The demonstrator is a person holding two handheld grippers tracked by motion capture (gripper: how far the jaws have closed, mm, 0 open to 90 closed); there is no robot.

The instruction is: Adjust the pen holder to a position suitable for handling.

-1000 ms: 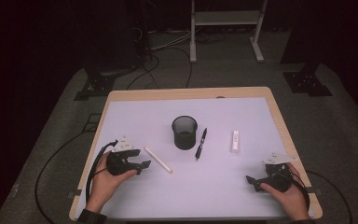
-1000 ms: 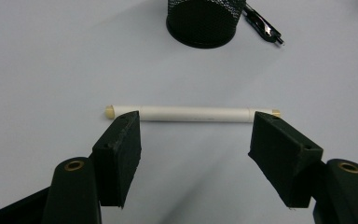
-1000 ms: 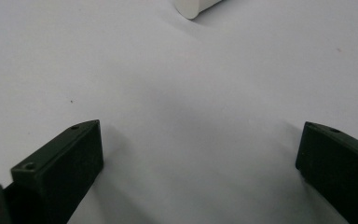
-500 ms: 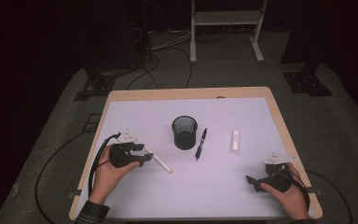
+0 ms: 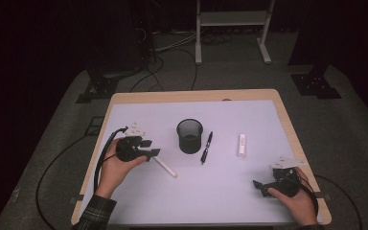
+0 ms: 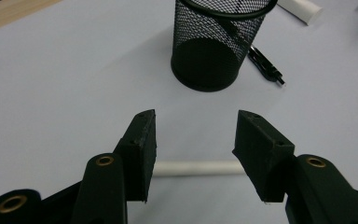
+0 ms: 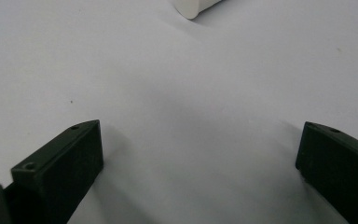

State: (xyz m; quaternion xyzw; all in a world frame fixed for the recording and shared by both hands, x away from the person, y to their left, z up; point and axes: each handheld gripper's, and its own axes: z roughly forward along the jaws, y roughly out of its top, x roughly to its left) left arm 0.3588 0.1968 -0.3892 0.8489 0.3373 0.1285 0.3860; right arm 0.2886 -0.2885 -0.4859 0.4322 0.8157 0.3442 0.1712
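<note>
1. The left tool (image 5: 153,152), jaws half-open and just been closing, straddles the white stick (image 6: 198,168) lying on the worktop (image 5: 220,201), not yet pinched.
2. Closing off-centre could roll the stick away toward the mesh cup (image 5: 189,136).
3. The right tool (image 5: 261,186) rests wide open, holding nothing.

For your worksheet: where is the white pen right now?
In the high view, the white pen lies on the table's left half, at the left gripper, left of the mesh cup.
</note>
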